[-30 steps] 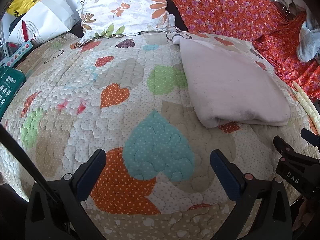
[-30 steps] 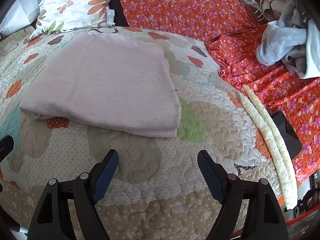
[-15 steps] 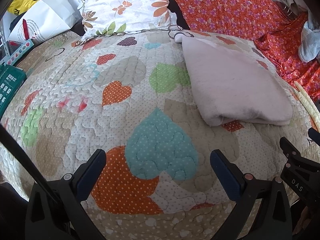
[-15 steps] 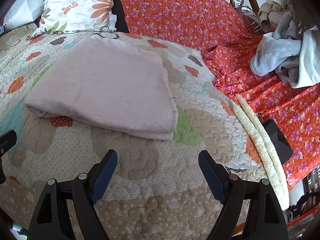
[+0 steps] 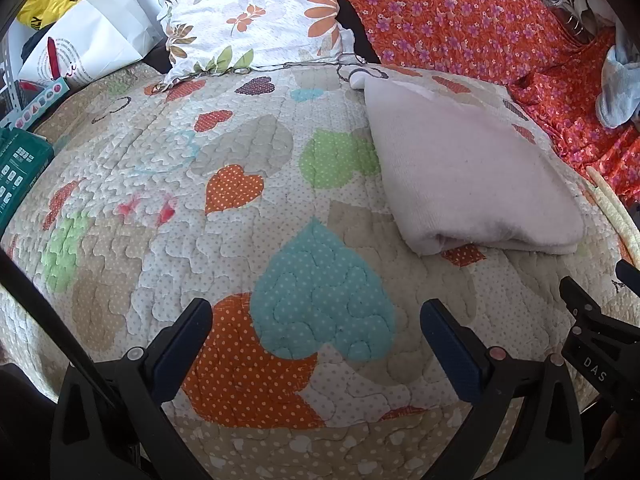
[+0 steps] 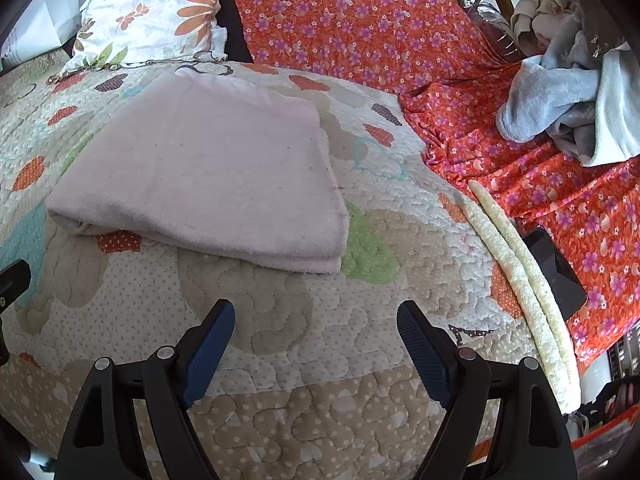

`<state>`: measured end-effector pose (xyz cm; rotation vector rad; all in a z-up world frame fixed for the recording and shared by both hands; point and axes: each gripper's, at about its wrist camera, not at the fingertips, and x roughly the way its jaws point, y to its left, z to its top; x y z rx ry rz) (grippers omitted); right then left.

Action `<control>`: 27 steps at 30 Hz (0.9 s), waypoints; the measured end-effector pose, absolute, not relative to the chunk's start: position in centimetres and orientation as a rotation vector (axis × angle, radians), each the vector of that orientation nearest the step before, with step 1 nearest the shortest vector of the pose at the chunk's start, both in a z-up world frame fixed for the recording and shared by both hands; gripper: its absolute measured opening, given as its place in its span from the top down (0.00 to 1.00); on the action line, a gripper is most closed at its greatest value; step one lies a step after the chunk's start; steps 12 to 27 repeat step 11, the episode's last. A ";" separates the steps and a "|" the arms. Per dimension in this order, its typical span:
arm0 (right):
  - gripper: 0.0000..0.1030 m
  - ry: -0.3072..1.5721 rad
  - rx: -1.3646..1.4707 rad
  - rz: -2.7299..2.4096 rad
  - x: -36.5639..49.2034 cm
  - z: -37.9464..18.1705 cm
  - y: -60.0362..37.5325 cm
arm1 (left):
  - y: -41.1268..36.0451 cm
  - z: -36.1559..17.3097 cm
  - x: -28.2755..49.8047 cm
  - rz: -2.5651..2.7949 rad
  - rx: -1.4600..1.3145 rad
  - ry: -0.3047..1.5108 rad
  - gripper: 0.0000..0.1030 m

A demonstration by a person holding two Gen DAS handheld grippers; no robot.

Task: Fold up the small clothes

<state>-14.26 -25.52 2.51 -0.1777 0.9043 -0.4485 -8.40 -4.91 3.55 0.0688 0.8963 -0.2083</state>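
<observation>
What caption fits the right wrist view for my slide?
Right gripper, jaws open and empty, above a heart-patterned quilt in front of a folded pale pink cloth.

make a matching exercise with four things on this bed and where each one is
Things:
1. folded pink cloth
2. floral pillow
3. grey-blue clothes pile
4. black phone

Places:
A. far right, on the orange flowered cover
B. on the heart quilt, ahead of the right tool
C. far end of the quilt
D. beside the cream foam strips

Pairs: 1-B, 2-C, 3-A, 4-D
</observation>
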 end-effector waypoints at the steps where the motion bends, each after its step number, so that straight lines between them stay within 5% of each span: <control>1: 0.16 0.904 -0.179 -0.449 -14.3 2.5 -25.5 | -4.9 3.6 -8.4 -0.209 0.070 0.896 0.00; 27: 0.15 0.905 -0.174 -0.449 -14.3 2.6 -25.5 | -5.3 3.8 -8.7 -0.230 0.080 0.887 0.00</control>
